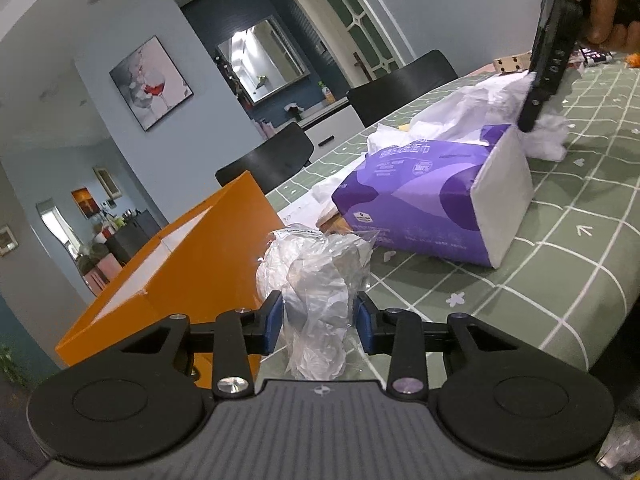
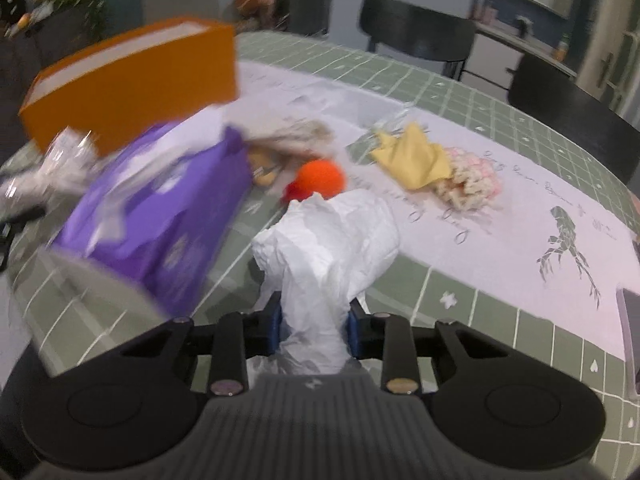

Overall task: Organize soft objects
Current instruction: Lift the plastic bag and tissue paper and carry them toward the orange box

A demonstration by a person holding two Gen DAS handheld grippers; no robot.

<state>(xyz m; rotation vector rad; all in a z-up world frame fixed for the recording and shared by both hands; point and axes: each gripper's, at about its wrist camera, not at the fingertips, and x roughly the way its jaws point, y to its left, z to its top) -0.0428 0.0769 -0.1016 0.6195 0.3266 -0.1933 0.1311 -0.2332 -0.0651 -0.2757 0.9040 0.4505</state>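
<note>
My left gripper (image 1: 320, 318) is shut on a crumpled clear plastic bag (image 1: 316, 276), held just in front of the open orange box (image 1: 176, 256). A purple tissue pack (image 1: 432, 196) lies on the green checked tablecloth (image 1: 568, 240) to the right. My right gripper (image 2: 314, 318) is shut on a wad of white tissue paper (image 2: 332, 240), beside the purple tissue pack (image 2: 160, 216). The right gripper also shows in the left wrist view (image 1: 548, 60), held above the pack over white tissue (image 1: 548, 132).
An orange ball (image 2: 322, 178), a yellow cloth (image 2: 412, 156) and a pink-white knitted item (image 2: 470, 184) lie on a white printed mat (image 2: 520, 220). The orange box (image 2: 132, 84) stands at the far left. Black chairs (image 2: 416, 32) ring the table.
</note>
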